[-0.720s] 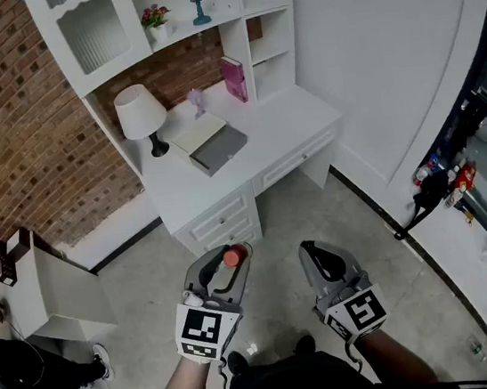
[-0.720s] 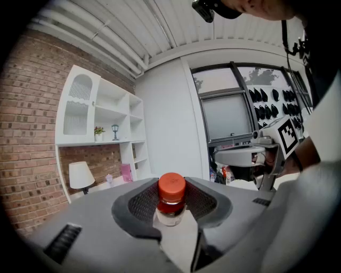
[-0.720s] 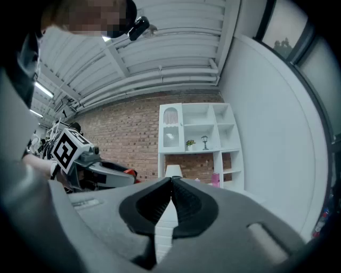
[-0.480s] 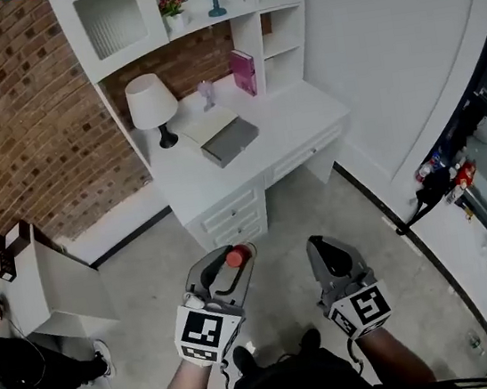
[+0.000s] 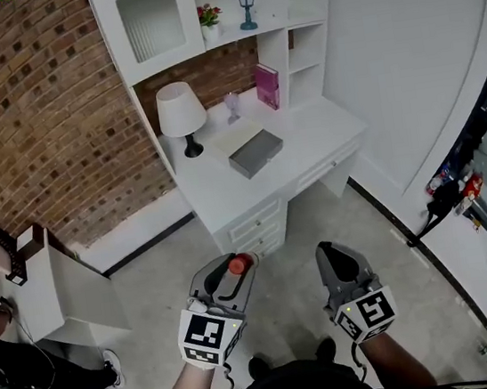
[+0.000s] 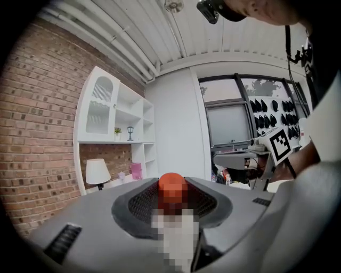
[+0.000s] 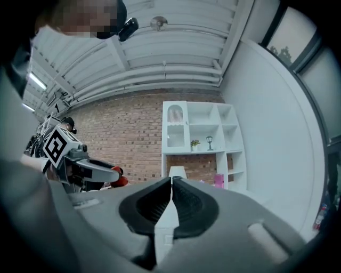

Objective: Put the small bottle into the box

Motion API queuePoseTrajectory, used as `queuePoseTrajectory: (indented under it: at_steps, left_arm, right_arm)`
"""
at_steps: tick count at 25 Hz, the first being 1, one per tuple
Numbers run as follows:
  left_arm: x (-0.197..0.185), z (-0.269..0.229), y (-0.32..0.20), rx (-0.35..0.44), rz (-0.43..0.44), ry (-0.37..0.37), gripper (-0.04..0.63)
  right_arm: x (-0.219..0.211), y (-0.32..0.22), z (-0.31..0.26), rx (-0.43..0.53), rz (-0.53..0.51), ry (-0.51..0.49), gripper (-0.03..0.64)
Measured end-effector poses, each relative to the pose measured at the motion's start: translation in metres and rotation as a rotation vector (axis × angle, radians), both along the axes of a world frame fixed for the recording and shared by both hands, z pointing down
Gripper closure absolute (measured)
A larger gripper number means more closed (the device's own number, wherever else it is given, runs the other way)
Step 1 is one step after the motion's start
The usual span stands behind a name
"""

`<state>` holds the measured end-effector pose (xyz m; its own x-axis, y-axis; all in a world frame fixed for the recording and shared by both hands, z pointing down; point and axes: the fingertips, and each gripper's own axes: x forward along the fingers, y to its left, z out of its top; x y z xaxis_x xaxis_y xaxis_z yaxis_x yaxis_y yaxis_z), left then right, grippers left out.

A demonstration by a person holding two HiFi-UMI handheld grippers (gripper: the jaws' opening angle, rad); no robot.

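**Nearly at the counter, bottle riding in the left claw**

Over the last moment the white counter (image 5: 315, 129) and its shelf unit have grown larger in the head view and slid toward the middle. I judge that the person is walking up to it, both claws held low over the floor. That closes the gap, but the carry is not finished: the small bottle (image 5: 239, 262) is well apart from the grey box (image 5: 256, 152). The box lies on the counter's left half, between the lamp (image 5: 182, 112) and the front edge. Whether the box is open cannot be told from here.

The left claw (image 5: 229, 273) is clamped on the small bottle. The left gripper view shows its red cap standing up between the two dark pads, which press on the bottle from both sides. The right claw (image 5: 334, 257) has its jaws fully together with nothing between them, and it touches nothing.
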<state>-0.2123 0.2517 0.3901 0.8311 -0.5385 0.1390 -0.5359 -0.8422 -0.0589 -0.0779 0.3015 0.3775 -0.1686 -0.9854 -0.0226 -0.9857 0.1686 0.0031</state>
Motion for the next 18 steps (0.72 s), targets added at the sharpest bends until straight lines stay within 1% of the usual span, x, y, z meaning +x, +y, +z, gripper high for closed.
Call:
queuePoseTrajectory:
  at_steps: [2, 6, 8, 10, 13, 18]
  left_arm:
    - [-0.005, -0.005, -0.003, 0.015, 0.008, 0.002, 0.453]
    - [-0.018, -0.014, -0.009, 0.037, 0.031, 0.012, 0.453]
    - [-0.031, -0.015, -0.014, 0.037, 0.044, 0.018, 0.453]
    - [-0.045, -0.011, -0.020, 0.027, 0.053, 0.025, 0.453]
    - [-0.061, 0.003, -0.031, -0.006, 0.062, 0.026, 0.453]
    - [-0.070, 0.019, -0.051, -0.045, 0.037, 0.038, 0.453]
  right_arm:
    - [-0.004, -0.001, -0.006, 0.020, 0.012, 0.005, 0.604]
    - [-0.012, -0.006, -0.013, 0.034, 0.051, 0.008, 0.517]
    - [-0.021, -0.007, -0.019, 0.042, 0.081, 0.009, 0.486]
    - [-0.029, -0.009, -0.021, 0.047, 0.111, 0.013, 0.472]
    - [-0.038, -0.011, -0.014, 0.026, 0.145, 0.013, 0.466]
    - [-0.038, -0.021, 0.002, -0.016, 0.150, 0.010, 0.465]
